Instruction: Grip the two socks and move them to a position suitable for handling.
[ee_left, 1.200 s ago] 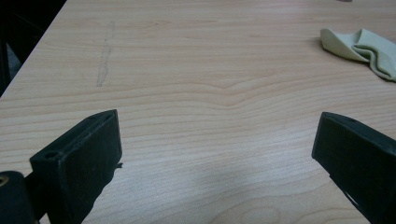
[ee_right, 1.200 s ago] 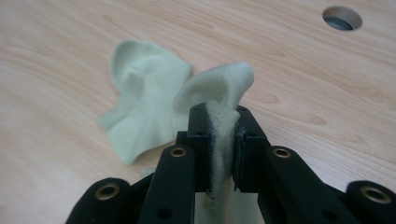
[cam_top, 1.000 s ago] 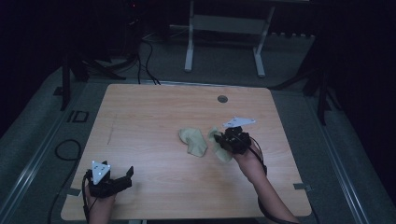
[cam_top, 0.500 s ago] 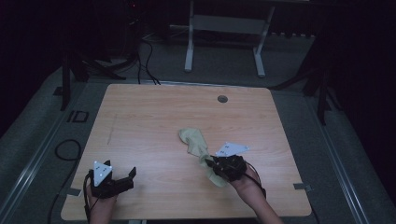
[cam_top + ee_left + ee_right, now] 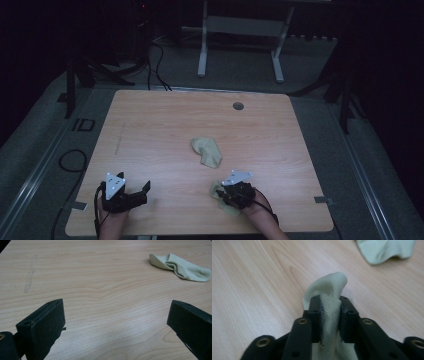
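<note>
right gripper (image 5: 331, 315) low at the near edge of the table (image 5: 165, 115), jaws have just been opening a bit but the pale green sock (image 5: 329, 302) is pinched between them, bunched up & draping onto the wood. 2nd sock (image 5: 206, 151) lies crumpled mid-table, well apart. left gripper (image 5: 115, 320) near the front-left corner, jaws wide, nothing btwn them

The right gripper (image 5: 223, 192) sits low near the table's (image 5: 165, 120) front edge, its jaws just eased wider yet still around a sock (image 5: 329, 315). The left gripper (image 5: 140, 192), near the front-left corner, gapes wide, holding nothing.
</note>
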Tool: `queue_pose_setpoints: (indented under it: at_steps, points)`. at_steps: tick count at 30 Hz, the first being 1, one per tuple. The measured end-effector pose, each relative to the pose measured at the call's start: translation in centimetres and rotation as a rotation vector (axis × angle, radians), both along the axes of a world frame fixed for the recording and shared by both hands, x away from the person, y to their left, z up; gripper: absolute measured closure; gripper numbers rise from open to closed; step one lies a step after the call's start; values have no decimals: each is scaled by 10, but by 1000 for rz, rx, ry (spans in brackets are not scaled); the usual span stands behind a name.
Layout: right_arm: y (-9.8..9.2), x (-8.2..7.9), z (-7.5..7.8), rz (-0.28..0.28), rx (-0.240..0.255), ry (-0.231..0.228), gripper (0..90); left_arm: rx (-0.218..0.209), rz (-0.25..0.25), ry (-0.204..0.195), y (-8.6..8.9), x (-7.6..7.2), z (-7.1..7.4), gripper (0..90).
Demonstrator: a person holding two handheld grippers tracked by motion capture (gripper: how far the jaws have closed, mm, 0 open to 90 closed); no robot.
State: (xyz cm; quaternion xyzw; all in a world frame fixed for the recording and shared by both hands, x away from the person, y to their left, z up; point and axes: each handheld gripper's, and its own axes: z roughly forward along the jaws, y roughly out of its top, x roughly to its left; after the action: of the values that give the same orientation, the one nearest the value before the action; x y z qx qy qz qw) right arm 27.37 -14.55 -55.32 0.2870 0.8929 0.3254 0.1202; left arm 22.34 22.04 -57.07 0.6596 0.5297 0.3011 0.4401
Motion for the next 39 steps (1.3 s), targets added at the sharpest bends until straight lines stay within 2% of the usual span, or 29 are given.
queue_pose_setpoints:
  at_steps: [1, 3, 5, 7, 9, 11, 13, 19, 22, 24, 26, 29, 31, 33, 36, 37, 39]
  points:
    - [1, 0, -3, -1, -1, 7, 683, 0, -1, 1, 0, 0, 0, 15]
    - [1, -2, -7, -2, 11, -8, 633, 5, 1, 1, 0, 0, 0, 14]
    - [3, -5, -9, 14, 24, -10, 522, 4, -9, -1, -1, 0, 0, 14]
    - [5, -8, -10, 27, 10, -36, 485, 11, -14, -2, -3, -1, 0, 14]
    - [6, -8, -11, 40, 17, -39, 427, 13, -19, 1, -5, -1, 0, 14]
    - [7, -8, -11, 48, 14, -31, 394, -2, -32, 5, -7, -1, 1, 14]
    - [9, -9, -12, 54, 8, -29, 353, 2, -44, 4, -9, -1, 1, 14]
    - [13, -12, -13, 39, 13, -30, 278, -20, -86, 4, -16, -1, 3, 14]
    - [14, -11, -13, 40, 13, -26, 281, -17, -134, 4, -22, -1, 6, 14]
    - [13, -10, -12, 47, 12, -16, 281, -30, -177, -18, -26, -2, 8, 15]
    - [12, -10, -7, 50, 10, -20, 281, -22, -212, -25, -33, -3, 12, 16]
    - [7, -14, 6, 40, 56, -25, 283, -14, -279, -39, -46, -6, 17, 62]
    - [5, -18, 15, 41, 69, -37, 293, -5, -326, -43, -56, -8, 19, 146]
    - [1, -24, 22, 46, 91, -53, 382, 3, -387, -24, -66, -8, 20, 156]
    - [-3, -33, 26, 65, 97, -54, 545, 23, -488, -19, -82, -9, 20, 330]
    - [-4, -36, 25, 69, 95, -54, 561, 29, -509, -21, -87, -9, 19, 371]
    - [-5, -41, 21, 77, 74, -44, 636, -1, -572, 7, -98, -5, 19, 487]
